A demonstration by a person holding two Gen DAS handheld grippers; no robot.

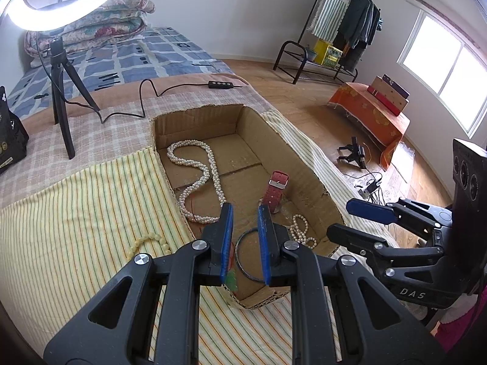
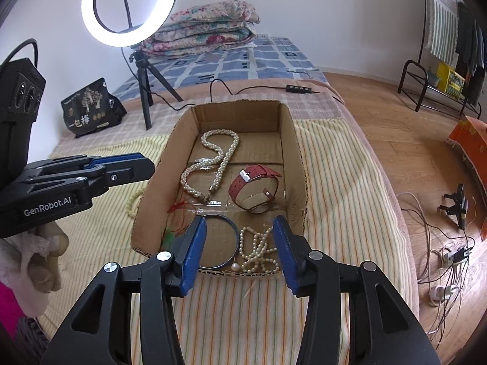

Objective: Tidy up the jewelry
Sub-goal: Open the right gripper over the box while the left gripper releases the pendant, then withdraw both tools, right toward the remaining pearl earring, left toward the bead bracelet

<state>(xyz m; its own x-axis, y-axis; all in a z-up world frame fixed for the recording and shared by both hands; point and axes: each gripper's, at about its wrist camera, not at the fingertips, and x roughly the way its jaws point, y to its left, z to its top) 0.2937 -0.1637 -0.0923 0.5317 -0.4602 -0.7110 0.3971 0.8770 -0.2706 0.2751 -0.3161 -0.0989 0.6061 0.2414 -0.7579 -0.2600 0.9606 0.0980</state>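
Observation:
A shallow cardboard box (image 1: 307, 167) (image 2: 293, 140) lies on the striped bed cover. Inside it are a long twisted pearl necklace (image 1: 197, 176) (image 2: 213, 161), a red watch (image 1: 275, 191) (image 2: 255, 188), a thin metal bangle (image 1: 243, 255) (image 2: 231, 234) and a small pearl strand (image 1: 299, 231) (image 2: 258, 252). A pale bead bracelet (image 1: 146, 243) (image 2: 131, 203) lies on the cover left of the box. My left gripper (image 1: 245, 210) is open and empty above the box's near end. My right gripper (image 2: 239, 237) is open and empty over the bangle and small strand; it also shows in the left wrist view (image 1: 341, 216).
A ring light on a tripod (image 1: 61, 91) (image 2: 143, 91) stands behind the box, with its cable and remote (image 1: 219, 84). A black bag (image 2: 88, 109) sits at the left. Folded quilts (image 2: 210, 27) lie at the bed's head. The bed edge drops to a wooden floor on the right.

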